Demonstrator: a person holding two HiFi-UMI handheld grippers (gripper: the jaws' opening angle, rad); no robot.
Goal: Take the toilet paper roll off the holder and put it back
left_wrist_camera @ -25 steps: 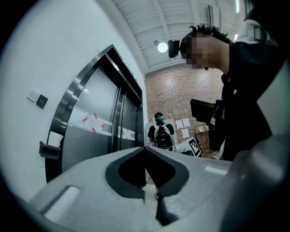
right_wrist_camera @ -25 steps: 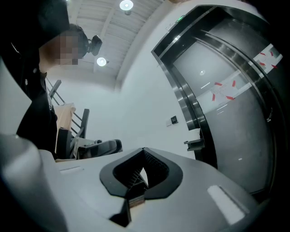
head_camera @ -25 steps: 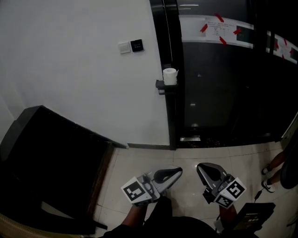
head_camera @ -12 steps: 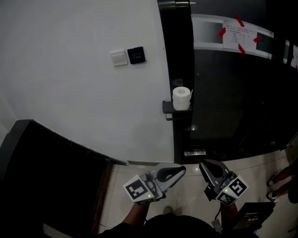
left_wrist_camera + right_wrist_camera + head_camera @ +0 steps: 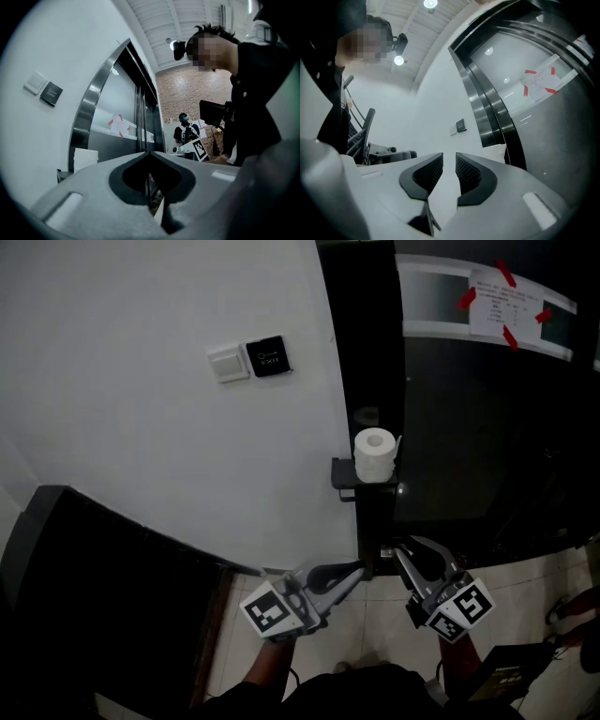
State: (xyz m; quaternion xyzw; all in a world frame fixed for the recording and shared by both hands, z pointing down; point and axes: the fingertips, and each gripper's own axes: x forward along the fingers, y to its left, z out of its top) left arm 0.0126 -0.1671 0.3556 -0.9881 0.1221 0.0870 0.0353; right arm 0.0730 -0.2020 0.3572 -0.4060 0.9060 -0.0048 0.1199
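Note:
A white toilet paper roll (image 5: 376, 455) stands upright on a small black holder (image 5: 349, 476) fixed to the dark door frame. Both grippers hang below it, apart from it. My left gripper (image 5: 354, 574) is shut, its tips meeting with nothing between them. The right gripper (image 5: 404, 553) is opening: a narrow gap shows between its ribbed pads, and that gap is empty. In the left gripper view the roll (image 5: 86, 158) shows at the left, beyond the left gripper (image 5: 150, 153). The right gripper view has the roll (image 5: 497, 153) just right of the right gripper (image 5: 449, 157).
A white switch (image 5: 228, 363) and a black plate (image 5: 268, 354) sit on the white wall at the upper left. A dark chair (image 5: 94, 587) fills the lower left. Dark glass door with a taped paper (image 5: 506, 310) at the right. A bystander's foot (image 5: 565, 609) at the far right.
The head view has come closer to the wall, so the roll and holder look larger. Both grippers have risen toward the holder.

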